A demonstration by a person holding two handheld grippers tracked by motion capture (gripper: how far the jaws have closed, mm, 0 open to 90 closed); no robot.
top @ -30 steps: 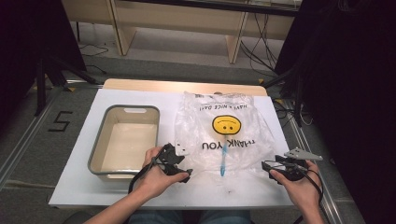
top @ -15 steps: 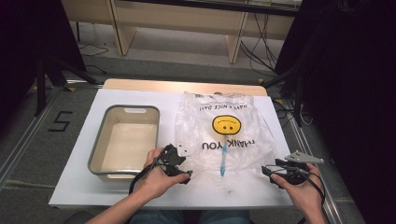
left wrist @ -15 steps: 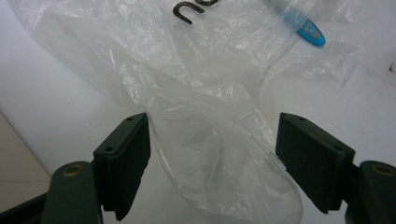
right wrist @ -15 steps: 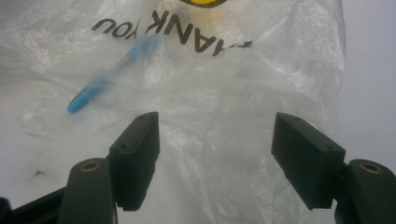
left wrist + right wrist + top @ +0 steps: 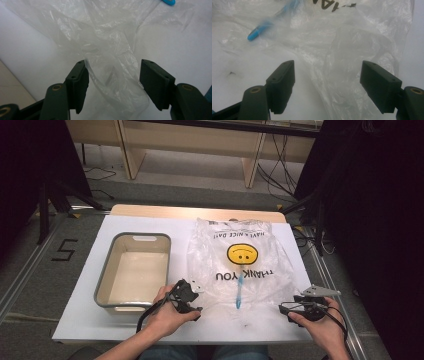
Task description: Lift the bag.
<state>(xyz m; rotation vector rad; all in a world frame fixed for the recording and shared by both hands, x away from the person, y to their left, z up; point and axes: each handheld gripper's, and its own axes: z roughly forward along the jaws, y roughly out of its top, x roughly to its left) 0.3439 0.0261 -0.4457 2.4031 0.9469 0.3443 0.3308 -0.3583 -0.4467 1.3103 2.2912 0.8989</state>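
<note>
While both grippers' jaws stand apart — crumpled plastic bag (image 5: 112, 75) edge between each pair, unclamped.

A white counter (image 5: 100, 320) stands on a grey floor (image 5: 200, 190), where a black "5" (image 5: 65, 249) is marked. Beyond the counter's far side stands pale wooden furniture (image 5: 200, 140) with loose cables (image 5: 272, 175) beneath. Dark drapes (image 5: 380, 220) close in either side.
</note>
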